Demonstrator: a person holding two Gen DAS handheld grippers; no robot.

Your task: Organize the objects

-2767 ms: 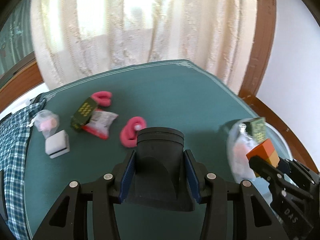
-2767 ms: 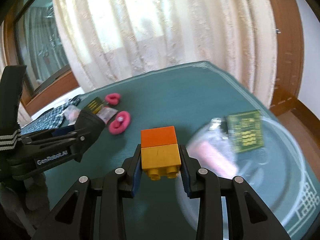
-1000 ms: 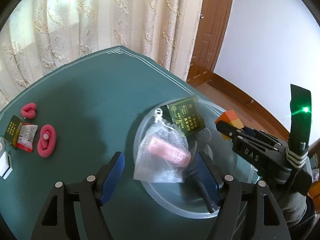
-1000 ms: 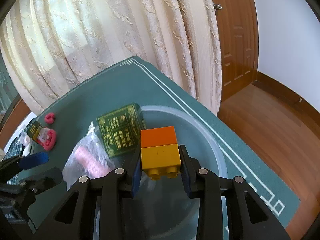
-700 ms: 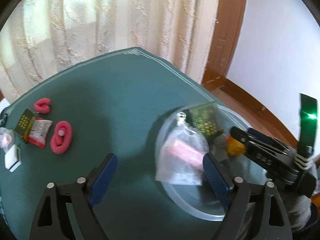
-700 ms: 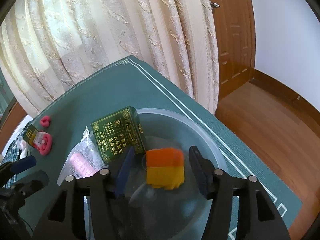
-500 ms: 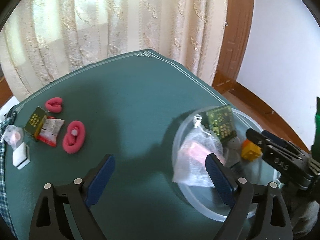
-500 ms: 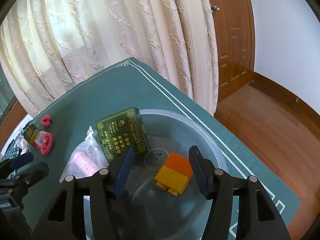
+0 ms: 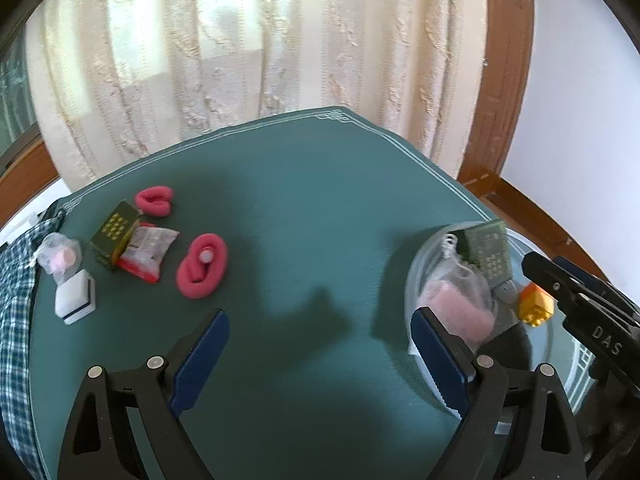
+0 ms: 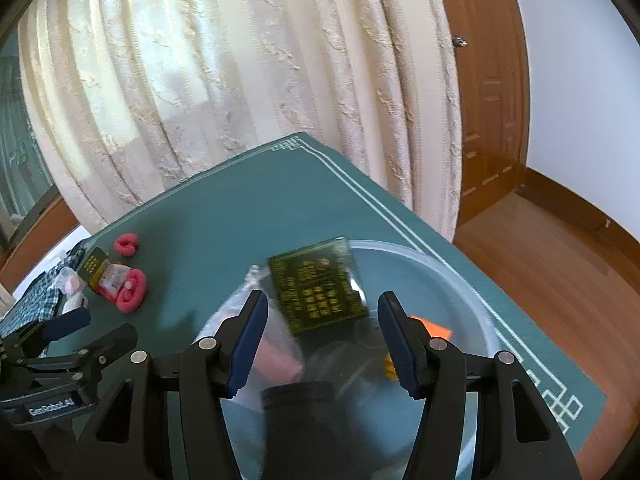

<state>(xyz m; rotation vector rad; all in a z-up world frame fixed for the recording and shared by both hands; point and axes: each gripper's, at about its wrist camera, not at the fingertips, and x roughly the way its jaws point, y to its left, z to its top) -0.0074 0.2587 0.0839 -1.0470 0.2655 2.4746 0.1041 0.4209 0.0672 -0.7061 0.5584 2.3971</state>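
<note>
A clear bowl (image 10: 460, 272) stands at the table's right end. In it lie a dark green box (image 10: 320, 284), a bagged pink item (image 10: 276, 356), a black cylinder (image 10: 304, 408) and an orange-and-yellow brick (image 10: 438, 330). My right gripper (image 10: 323, 304) hovers open over the bowl, holding nothing. My left gripper (image 9: 318, 326) is wide open above bare green cloth, just left of the bowl (image 9: 416, 264). From there I see the brick (image 9: 536, 304) beside the right gripper (image 9: 544, 264).
At the table's far left lie two pink rings (image 9: 202, 266) (image 9: 154, 200), a second green box (image 9: 114, 232), a snack packet (image 9: 148, 250), a white box (image 9: 76, 298) and a small bag (image 9: 58, 254). A checked cloth (image 9: 16, 300) hangs off the left edge. Curtains stand behind.
The right gripper opened and the brick dropped into the bowl. The left gripper let go of the black cylinder, opened wide and swung left, away from the bowl.
</note>
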